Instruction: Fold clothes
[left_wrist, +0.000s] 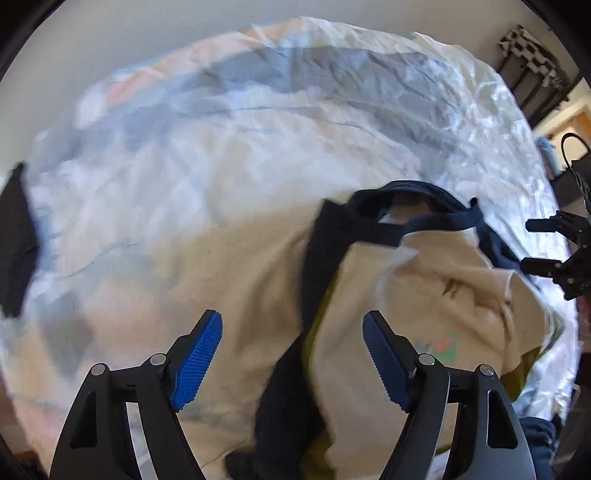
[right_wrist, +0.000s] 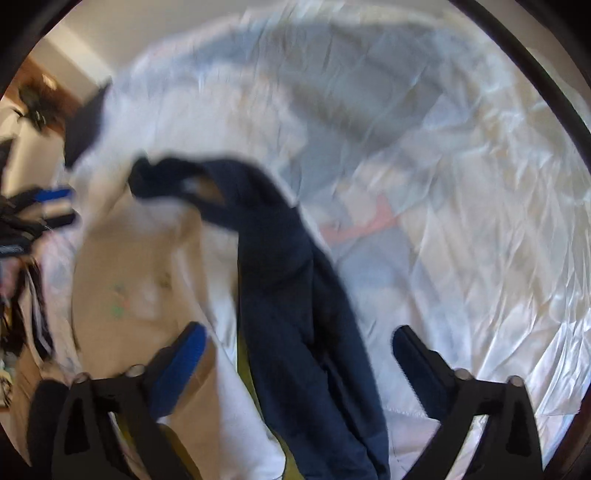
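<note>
Early going here: the cream shirt (left_wrist: 436, 302) with navy trim lies rumpled at the lower right of the left wrist view, on a bed under crinkly clear plastic sheeting (left_wrist: 221, 155), with no neat fold showing yet, so most of the folding looks undone. The left gripper (left_wrist: 291, 354) hangs wide open, empty. The right gripper (right_wrist: 299, 365) is spread wide with the navy part under it, ungripped. No containers are visible.

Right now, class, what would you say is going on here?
A person holding two grippers is working over a heap of clothes on a plastic-covered surface. The left gripper and right gripper both hover open and empty above a navy garment draped across a cream shirt. Nothing looks folded yet.
</note>
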